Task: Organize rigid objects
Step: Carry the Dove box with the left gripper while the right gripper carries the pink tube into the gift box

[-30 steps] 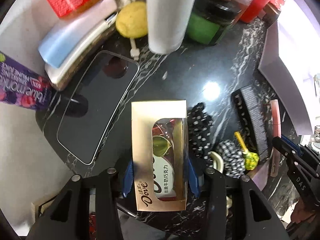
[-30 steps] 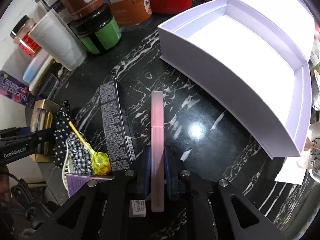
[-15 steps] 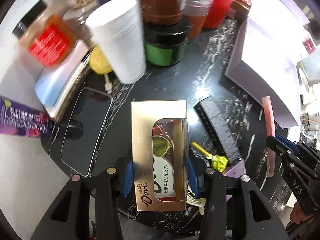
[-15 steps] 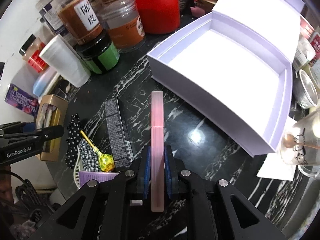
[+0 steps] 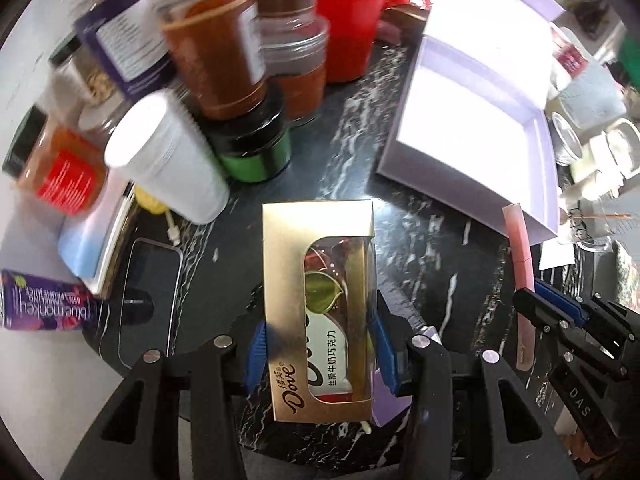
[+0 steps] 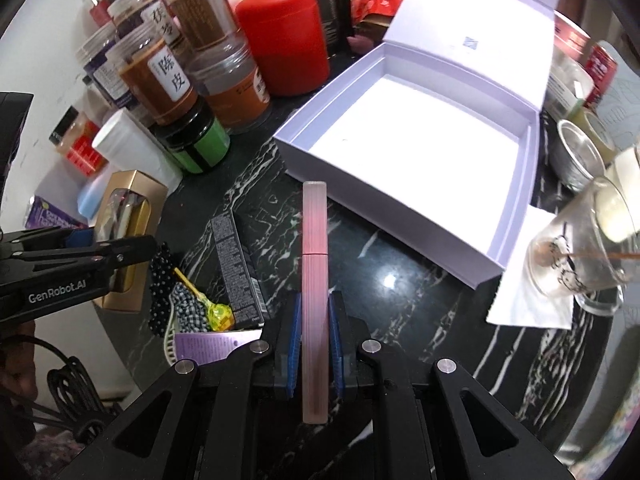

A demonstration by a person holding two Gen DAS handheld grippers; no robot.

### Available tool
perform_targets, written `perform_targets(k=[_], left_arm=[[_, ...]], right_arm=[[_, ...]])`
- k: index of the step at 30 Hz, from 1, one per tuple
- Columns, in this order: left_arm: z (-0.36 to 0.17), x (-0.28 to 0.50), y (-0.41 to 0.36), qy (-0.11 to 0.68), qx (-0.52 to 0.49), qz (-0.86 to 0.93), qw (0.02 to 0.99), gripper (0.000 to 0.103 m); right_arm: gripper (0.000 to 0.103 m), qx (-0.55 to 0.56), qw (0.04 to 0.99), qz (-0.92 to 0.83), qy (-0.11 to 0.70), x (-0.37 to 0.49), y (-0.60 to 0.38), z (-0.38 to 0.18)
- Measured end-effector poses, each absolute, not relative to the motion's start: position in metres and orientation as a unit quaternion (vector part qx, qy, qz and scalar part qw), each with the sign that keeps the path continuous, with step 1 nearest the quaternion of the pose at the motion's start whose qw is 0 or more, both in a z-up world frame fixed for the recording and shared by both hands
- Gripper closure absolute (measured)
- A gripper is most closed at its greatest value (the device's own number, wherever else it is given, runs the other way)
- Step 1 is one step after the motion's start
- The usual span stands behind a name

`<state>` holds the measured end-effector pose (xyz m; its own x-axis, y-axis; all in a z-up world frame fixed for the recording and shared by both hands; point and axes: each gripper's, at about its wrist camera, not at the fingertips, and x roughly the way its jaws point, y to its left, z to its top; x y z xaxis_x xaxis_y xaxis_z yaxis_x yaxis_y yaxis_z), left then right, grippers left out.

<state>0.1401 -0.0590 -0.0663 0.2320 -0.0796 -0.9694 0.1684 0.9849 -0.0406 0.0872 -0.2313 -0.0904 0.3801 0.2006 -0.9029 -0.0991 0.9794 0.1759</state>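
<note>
My left gripper (image 5: pixel 318 344) is shut on a gold Dove chocolate box (image 5: pixel 320 304), held above the black marble table (image 5: pixel 348 168). The same chocolate box (image 6: pixel 126 220) shows at the left of the right wrist view, between the left gripper's fingers (image 6: pixel 120 252). My right gripper (image 6: pixel 315 332) is shut on a slim pink tube (image 6: pixel 315 264), lifted off the table and pointing toward the open lavender box (image 6: pixel 288 140). That pink tube (image 5: pixel 520 264) and the right gripper (image 5: pixel 536 300) also appear at the right of the left wrist view, near the lavender box (image 5: pixel 460 184), whose inside is bare white.
Jars, a red canister (image 6: pixel 284 36), a green-labelled jar (image 6: pixel 196 140) and a white cup (image 5: pixel 172 164) crowd the back left. A black carton (image 6: pixel 236 264), a lollipop (image 6: pixel 218 314), a dotted cloth and a purple card lie below. A phone (image 5: pixel 148 300) lies left; glass cups (image 6: pixel 576 256) stand right.
Both grippers have risen with their loads and the views have pulled back. The lavender box has come into fuller view; jars and the white cup have slid down and left in the left view.
</note>
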Motion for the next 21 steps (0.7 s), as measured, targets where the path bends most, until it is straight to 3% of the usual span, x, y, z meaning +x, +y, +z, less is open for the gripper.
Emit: perform_targets(k=[21], left_arm=[[-0.036, 0.185, -0.137, 0.570, 0.071, -0.168, 0.801, 0.058]], right_arm=[[0.089, 0.098, 0.869, 0.047, 0.482, 0.097, -0.298, -0.039]])
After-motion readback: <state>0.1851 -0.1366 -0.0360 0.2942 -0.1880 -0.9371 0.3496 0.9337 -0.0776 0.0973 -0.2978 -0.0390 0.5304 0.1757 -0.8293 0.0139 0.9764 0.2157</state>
